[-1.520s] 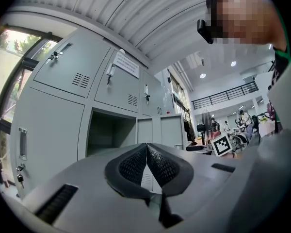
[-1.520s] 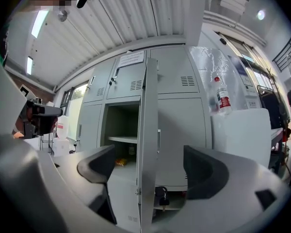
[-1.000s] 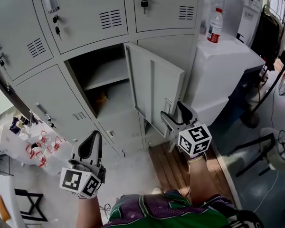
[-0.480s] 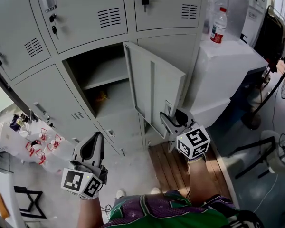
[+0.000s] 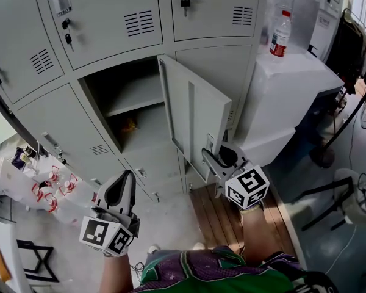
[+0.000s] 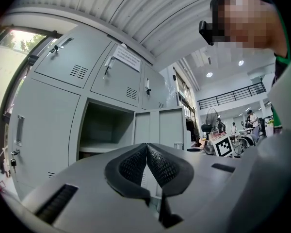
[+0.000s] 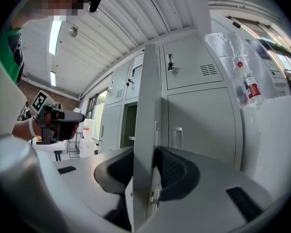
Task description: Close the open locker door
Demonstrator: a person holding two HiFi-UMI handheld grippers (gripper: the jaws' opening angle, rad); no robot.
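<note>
Right hand-held gripper (image 5: 218,156): clamped on the free edge of the locker door, low down. Its jaws have just been closing, and the door's edge now stands between them with a pad on either face.
Locker door (image 5: 195,112): grey metal, upright, standing wide open from the locker bank. Its free edge is in the right hand-held gripper. Its hinge side lies beyond that gripper and to its left.
Open compartment (image 5: 110,84): to the left of the right hand-held gripper and beyond the left one. It is dark inside.
Shelf (image 5: 134,99): runs across the open compartment.
Yellowish thing (image 5: 129,126): lies below the shelf, too unclear to name.
Left hand-held gripper (image 5: 125,176): its jaws are pressed together tip to tip with nothing between them. It hangs free, well apart from the door, and points towards the lockers.
Bottle (image 5: 279,33): clear plastic with a red label, upright on the white cabinet, beyond the right hand-held gripper and to its right.
White cabinet (image 5: 293,72): just beside the locker bank, on the right hand-held gripper's right.
Padlock (image 5: 185,3): hangs on a shut locker above the open door.
</note>
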